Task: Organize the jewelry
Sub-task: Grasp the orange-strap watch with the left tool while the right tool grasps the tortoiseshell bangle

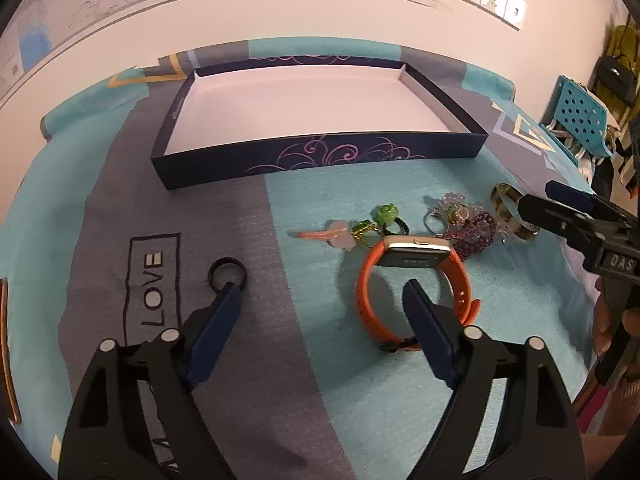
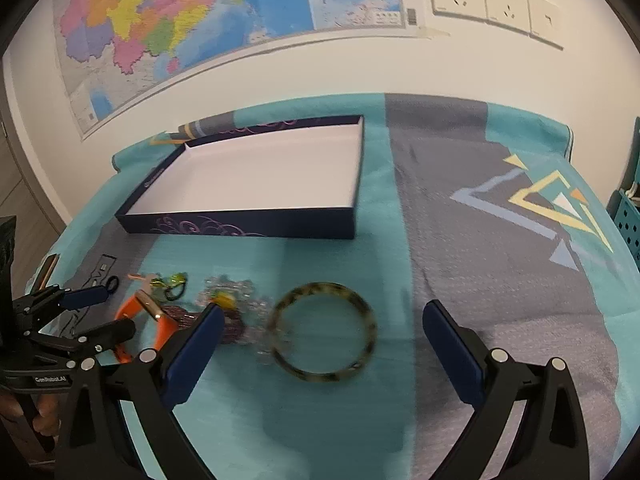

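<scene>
Right up front in the left wrist view, the left gripper (image 1: 322,292) has its jaws spread wide with nothing pinched. One blue finger sits by a small black ring (image 1: 227,273) and the other pokes over the loop of an orange watch (image 1: 412,276), but I can't tell if it touches the band. No earlier picture, so that's all I've got on it.

Beyond the watch is a little jewelry pile: green rings (image 1: 384,216), a pink charm (image 1: 340,234) and a purple beaded piece (image 1: 474,232), all on a teal and grey cloth (image 1: 240,208) over the desk.

The right gripper (image 2: 320,320) is also wide open and empty, with a tortoiseshell bangle (image 2: 324,332) lying flat on the cloth between its fingers, a bit blurred.

Further back, the navy box lid (image 1: 320,156) sits with nothing in it.
</scene>
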{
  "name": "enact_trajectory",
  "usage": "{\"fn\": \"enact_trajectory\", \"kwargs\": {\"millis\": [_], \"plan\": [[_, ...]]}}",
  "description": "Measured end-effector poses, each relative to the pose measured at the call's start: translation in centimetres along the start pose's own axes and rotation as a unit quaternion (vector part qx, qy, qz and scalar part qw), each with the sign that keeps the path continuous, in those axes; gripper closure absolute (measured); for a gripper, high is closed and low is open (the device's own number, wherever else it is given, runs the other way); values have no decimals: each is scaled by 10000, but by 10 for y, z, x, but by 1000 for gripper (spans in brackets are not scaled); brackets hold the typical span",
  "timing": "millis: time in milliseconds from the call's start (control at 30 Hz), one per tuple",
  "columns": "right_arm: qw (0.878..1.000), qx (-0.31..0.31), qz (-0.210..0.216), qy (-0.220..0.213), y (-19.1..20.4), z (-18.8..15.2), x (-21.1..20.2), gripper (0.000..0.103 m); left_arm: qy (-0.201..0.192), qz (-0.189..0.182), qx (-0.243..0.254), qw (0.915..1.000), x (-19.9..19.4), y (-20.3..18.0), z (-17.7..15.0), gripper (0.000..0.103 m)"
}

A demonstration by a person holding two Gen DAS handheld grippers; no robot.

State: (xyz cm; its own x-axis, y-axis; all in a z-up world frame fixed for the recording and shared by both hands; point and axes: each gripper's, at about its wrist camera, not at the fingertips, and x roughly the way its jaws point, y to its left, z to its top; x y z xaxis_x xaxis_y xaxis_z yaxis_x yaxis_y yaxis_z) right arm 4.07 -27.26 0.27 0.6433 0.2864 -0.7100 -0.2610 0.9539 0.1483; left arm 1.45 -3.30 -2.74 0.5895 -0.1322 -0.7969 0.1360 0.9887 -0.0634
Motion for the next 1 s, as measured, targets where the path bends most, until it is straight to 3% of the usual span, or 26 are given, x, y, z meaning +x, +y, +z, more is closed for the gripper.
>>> {"fn": "enact_trajectory", "kwargs": {"millis": [433,500,633,767,900,933,1000], "plan": [[9995,157,110,255,-15,2,9,31,73,-33,244,9997,4,-11,5,45],[9992,175,120,329,-16,1,12,41,65,-28,268,9996,4,-11,5,49],[9993,20,56,379,-13,0,15,49,82,-71,370,9993,4,-13,6,58],[9986,-265,-69,447,-7,1,18,68,92,-126,467,9988,4,-15,6,68],[9980,-403,-132,472,-7,2,19,97,114,-200,470,9986,5,-13,7,84],[9981,-379,-84,483,-9,3,20,97,120,-244,446,9986,4,-11,8,91],[9982,-360,-46,469,-11,3,18,98,140,-294,420,9986,4,-10,8,95]]}}
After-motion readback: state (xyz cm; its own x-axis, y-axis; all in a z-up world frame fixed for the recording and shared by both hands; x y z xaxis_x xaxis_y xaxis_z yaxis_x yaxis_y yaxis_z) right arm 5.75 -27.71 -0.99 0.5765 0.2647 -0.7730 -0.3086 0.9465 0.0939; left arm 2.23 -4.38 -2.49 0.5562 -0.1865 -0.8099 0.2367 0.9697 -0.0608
